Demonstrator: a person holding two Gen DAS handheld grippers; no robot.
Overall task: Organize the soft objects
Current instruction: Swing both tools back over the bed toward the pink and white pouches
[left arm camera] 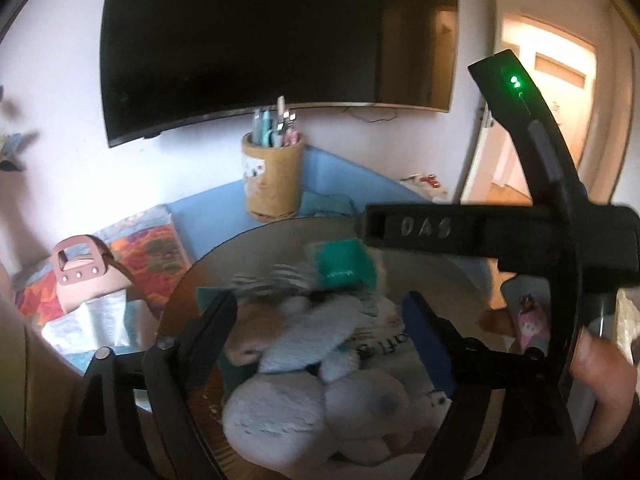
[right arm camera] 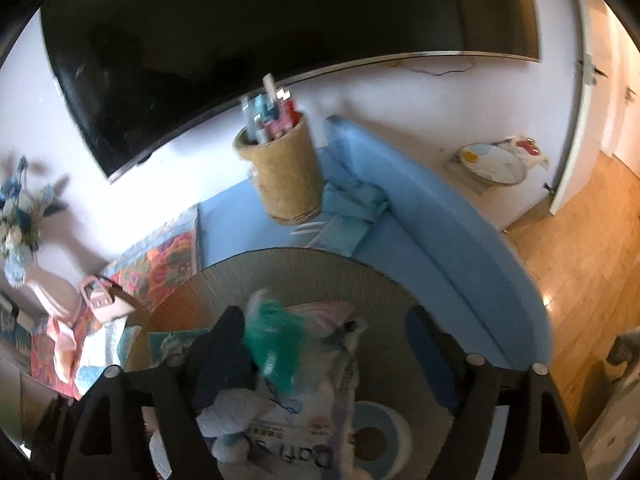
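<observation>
On a round woven table [left arm camera: 180, 304] lies a heap of soft things. A white and pale blue plush toy [left arm camera: 312, 400] rests under my left gripper [left arm camera: 320, 320], whose fingers stand wide apart and press on nothing. A green pouch [left arm camera: 344, 268] and a striped cloth [left arm camera: 280, 276] sit behind it. The black body of the right-hand tool [left arm camera: 428, 228] crosses this view, with a hand [left arm camera: 600, 380] on it. My right gripper [right arm camera: 324, 332] is open over the same heap: the blurred green pouch [right arm camera: 272, 344], a white printed pack [right arm camera: 304, 440] and the blue plush [right arm camera: 228, 412] lie between its fingers, untouched.
A blue sofa [right arm camera: 420, 216] curves behind the table, with a woven pen holder [right arm camera: 284, 168], a folded blue cloth [right arm camera: 352, 208] and a flowered cushion [right arm camera: 160, 264]. A pink handbag [left arm camera: 84, 276] is at left. A dark TV [left arm camera: 260, 40] hangs above. Wooden floor [right arm camera: 580, 260] is at right.
</observation>
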